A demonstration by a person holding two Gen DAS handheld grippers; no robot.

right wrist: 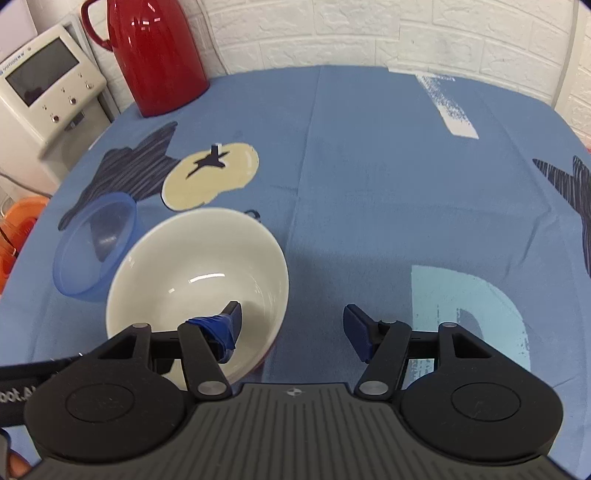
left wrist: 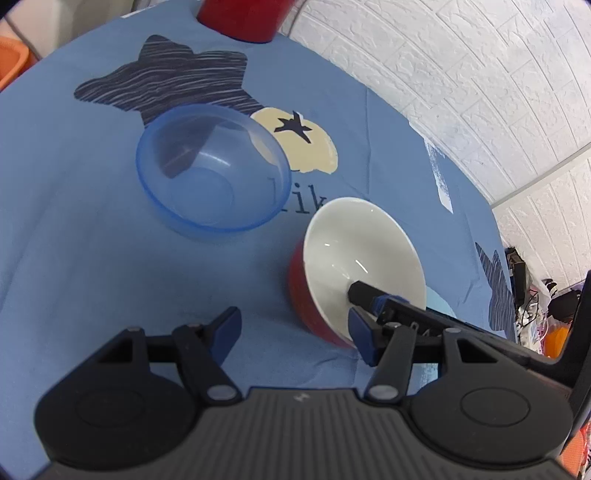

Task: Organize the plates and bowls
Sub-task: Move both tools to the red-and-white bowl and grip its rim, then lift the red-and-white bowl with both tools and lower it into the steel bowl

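A bowl, white inside and red outside (right wrist: 199, 266), stands on the blue printed tablecloth (right wrist: 369, 177). My right gripper (right wrist: 293, 326) is open and straddles the bowl's near rim, with its left finger (right wrist: 231, 323) inside and its right finger outside. The left wrist view shows the same bowl (left wrist: 354, 243) with that finger (left wrist: 364, 293) reaching in. A translucent blue bowl (left wrist: 212, 170) sits upright and empty to its left, also visible as the blue bowl (right wrist: 94, 247). My left gripper (left wrist: 295, 328) is open over bare cloth, in front of both bowls, holding nothing.
A tall red jug (right wrist: 155, 55) stands at the table's far left corner. Beyond the left edge are a white appliance (right wrist: 48, 85) and an orange tub (right wrist: 22, 221). A white brick wall (right wrist: 406, 29) runs behind the table. The cloth to the right carries only prints.
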